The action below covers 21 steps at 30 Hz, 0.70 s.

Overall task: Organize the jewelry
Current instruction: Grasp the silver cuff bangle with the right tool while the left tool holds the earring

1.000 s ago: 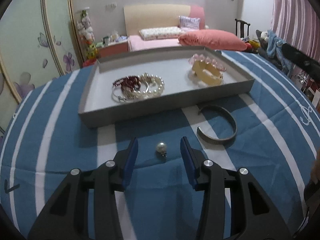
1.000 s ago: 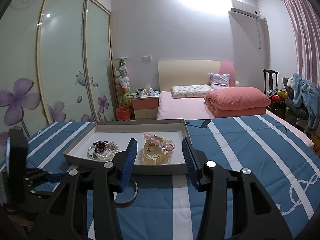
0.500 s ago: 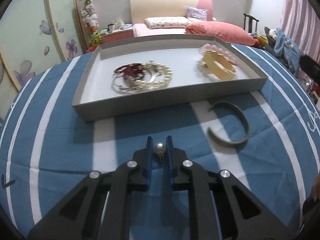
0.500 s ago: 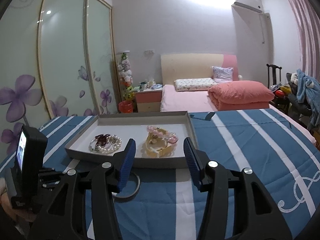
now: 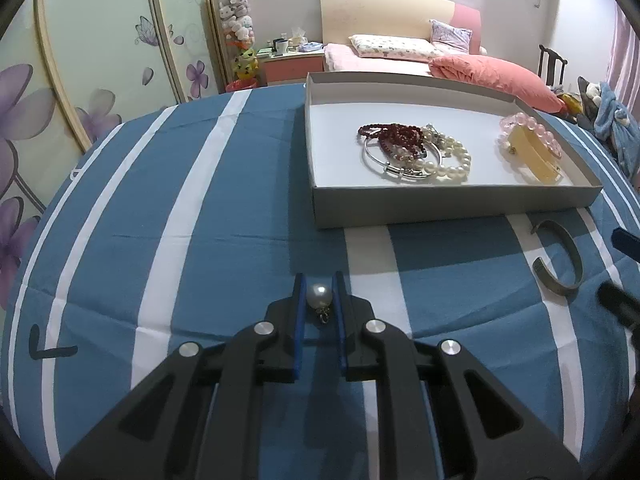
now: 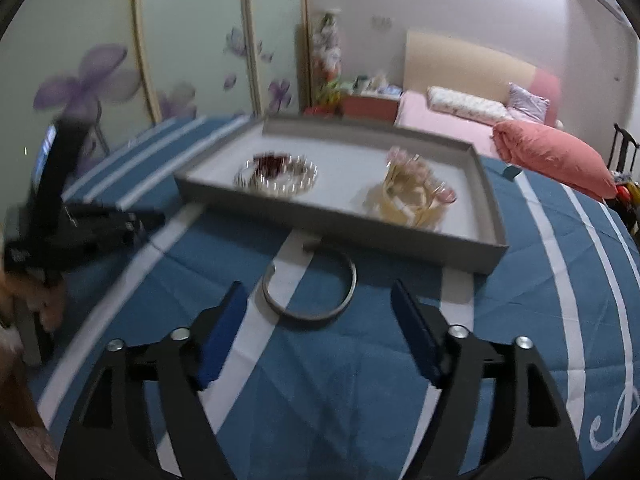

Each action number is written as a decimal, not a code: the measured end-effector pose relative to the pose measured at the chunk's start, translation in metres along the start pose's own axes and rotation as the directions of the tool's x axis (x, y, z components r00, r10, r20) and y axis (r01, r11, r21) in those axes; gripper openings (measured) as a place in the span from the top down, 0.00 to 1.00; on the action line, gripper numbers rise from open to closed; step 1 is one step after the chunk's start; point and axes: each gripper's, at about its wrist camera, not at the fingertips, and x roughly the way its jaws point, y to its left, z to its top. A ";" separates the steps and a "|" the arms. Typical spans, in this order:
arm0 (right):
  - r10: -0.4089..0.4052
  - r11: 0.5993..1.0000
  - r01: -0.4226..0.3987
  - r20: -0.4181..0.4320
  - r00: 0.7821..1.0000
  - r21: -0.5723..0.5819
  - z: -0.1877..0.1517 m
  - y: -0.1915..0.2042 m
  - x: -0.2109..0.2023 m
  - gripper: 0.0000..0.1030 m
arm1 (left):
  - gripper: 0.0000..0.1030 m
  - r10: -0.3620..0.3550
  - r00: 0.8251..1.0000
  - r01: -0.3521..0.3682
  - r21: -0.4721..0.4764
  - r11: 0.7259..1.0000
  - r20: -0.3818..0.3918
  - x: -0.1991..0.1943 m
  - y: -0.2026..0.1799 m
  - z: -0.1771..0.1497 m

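I am in a bedroom, and the things sit on a counter (image 5: 224,216) with a blue and white striped cloth. My left gripper (image 5: 319,294) has its fingers closed tight on a small pearl (image 5: 318,293), which has a little metal hook hanging under it. The pearl sits at the very tips, above the cloth. The gray tray (image 5: 440,204) is ahead and to the right, well apart from the pearl. In it I see red beads (image 5: 394,134), a pearl string (image 5: 452,160) and a yellow bangle (image 5: 534,152). My right gripper (image 6: 320,336) has its fingers wide open and holds nothing. It hangs just before the silver cuff (image 6: 310,288), which lies on the cloth beside the tray's near wall. I think the pearl goes into the tray next. It is round and smooth, so it could pop out of the tips if I shake or tilt. Then it may roll off the cloth. The tray wall is also in the way, so I must go over it. The cuff is thin and flat, so my right fingers may slide off it.
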 end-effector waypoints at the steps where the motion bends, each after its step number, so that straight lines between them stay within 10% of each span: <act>1: 0.000 1.000 0.000 -0.019 1.000 -0.011 0.000 0.000 0.005 0.19 | 0.87 -0.001 1.000 0.001 0.000 1.000 0.000 0.000 0.002 0.000; 14: 0.026 0.959 -0.072 -0.169 0.985 -0.276 0.027 0.013 0.047 0.11 | 0.87 -0.009 1.000 0.009 -0.006 1.000 0.000 -0.003 0.008 -0.002; 18: 0.119 0.967 -0.157 -0.186 0.975 -0.201 0.029 0.005 0.049 0.35 | 0.87 -0.011 1.000 0.011 -0.008 1.000 0.000 -0.005 0.002 -0.003; 21: 0.091 0.981 -0.117 -0.166 0.982 -0.155 0.021 0.002 0.042 0.35 | 0.87 -0.014 1.000 0.014 -0.010 1.000 0.000 -0.005 -0.003 0.000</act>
